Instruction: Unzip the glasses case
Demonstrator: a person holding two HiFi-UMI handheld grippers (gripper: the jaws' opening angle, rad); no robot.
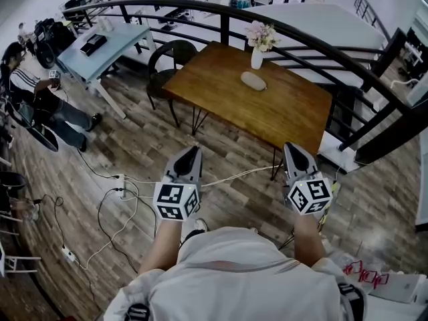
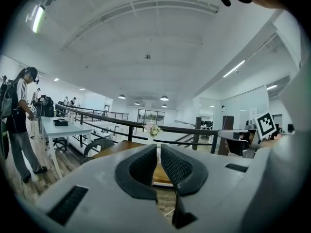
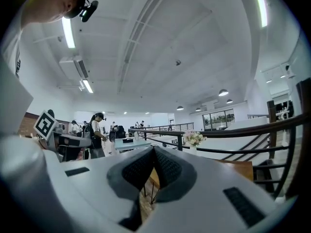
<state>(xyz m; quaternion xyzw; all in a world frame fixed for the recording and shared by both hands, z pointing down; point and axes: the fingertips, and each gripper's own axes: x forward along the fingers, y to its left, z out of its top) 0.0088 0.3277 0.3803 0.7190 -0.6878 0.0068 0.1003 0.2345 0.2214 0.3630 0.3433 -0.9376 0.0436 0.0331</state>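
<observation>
The glasses case (image 1: 253,80), a pale grey oval, lies on the wooden table (image 1: 294,112) in the head view, just in front of a white vase of flowers (image 1: 258,49). Both grippers hang well short of the table, over the floor. My left gripper (image 1: 194,151) is shut and holds nothing. My right gripper (image 1: 292,149) is also shut and empty. In the left gripper view the left gripper (image 2: 159,147) points toward the flowers (image 2: 153,129) and the table (image 2: 116,149). In the right gripper view the right gripper (image 3: 154,149) has its pads together, with the flowers (image 3: 193,138) beyond. The case shows in neither gripper view.
A black chair (image 1: 167,55) stands at the table's left end. A curved black railing (image 1: 301,35) runs behind the table. Cables and power strips (image 1: 114,199) lie on the floor at left. A person (image 1: 40,99) stands by a light blue table (image 1: 107,49). A white bag (image 1: 381,279) lies at right.
</observation>
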